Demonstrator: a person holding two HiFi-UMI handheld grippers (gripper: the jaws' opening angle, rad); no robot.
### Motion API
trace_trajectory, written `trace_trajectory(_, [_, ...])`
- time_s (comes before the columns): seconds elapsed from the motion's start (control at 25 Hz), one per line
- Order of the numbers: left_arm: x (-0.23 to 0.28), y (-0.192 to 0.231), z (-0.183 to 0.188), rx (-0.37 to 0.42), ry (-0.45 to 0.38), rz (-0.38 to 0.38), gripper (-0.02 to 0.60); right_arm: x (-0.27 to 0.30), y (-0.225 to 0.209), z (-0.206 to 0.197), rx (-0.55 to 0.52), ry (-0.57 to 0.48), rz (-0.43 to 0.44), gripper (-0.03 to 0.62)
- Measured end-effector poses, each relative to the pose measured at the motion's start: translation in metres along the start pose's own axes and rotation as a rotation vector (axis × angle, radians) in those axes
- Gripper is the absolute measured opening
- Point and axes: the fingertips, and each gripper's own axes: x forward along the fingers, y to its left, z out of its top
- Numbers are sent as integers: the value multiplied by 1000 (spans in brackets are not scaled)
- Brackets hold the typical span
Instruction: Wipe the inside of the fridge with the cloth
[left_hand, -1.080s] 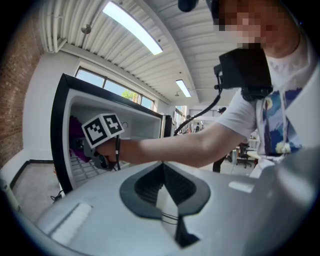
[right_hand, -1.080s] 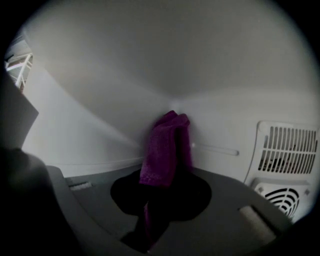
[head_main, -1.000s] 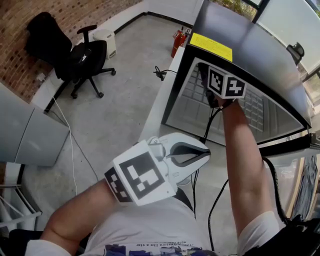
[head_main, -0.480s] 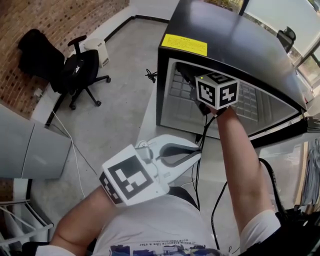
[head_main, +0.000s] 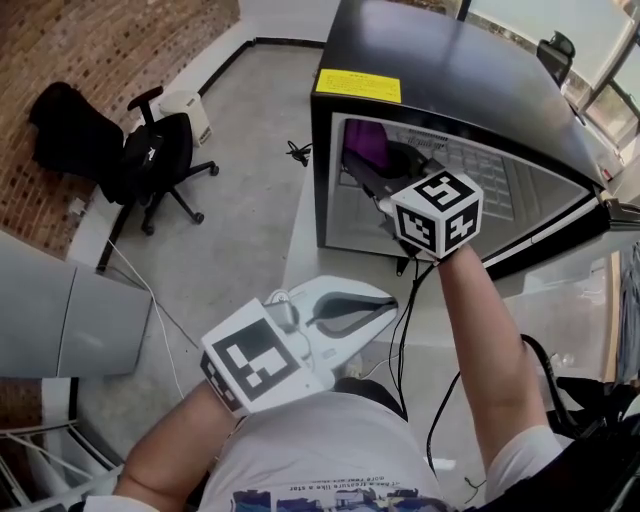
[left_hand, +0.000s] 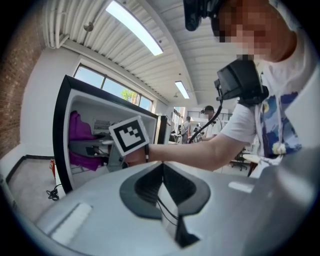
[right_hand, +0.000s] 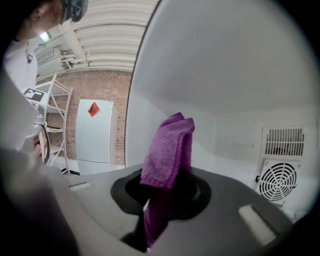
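Cloth (right_hand: 167, 150), purple, folded: clamped upright between fingers of right gripper (right_hand: 161, 192), inside fridge (head_main: 450, 70), at left side of interior. Vent grille (right_hand: 287, 165) on back wall, right of cloth. Left gripper (head_main: 385, 305) outside fridge, near side; fingers pressed together, nothing between. Office chair (head_main: 160, 150) far left on floor.

Black office chair (head_main: 160, 145) by brick wall (head_main: 120, 40), white box (head_main: 186, 106) beside it — cable (head_main: 297, 152) on concrete floor (head_main: 240, 220)

Cloth (right_hand: 167, 150): purple, fuzzy pile, probably microfibre. Fridge (head_main: 450, 70) shell: glossy black, reflective. Liner (right_hand: 225, 75): smooth matt white plastic. Floor (head_main: 230, 200): matt grey, concrete-like.
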Motion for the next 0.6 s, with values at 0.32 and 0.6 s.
trace_trajectory(0.32, [-10,-13,0,-23,-5,-28,8,-21,37,3,-37,-2,7,57])
trace_trajectory(0.6, [-13,-19,-4,1,3,-70,6,-34,60,2,-68,1,-4,57])
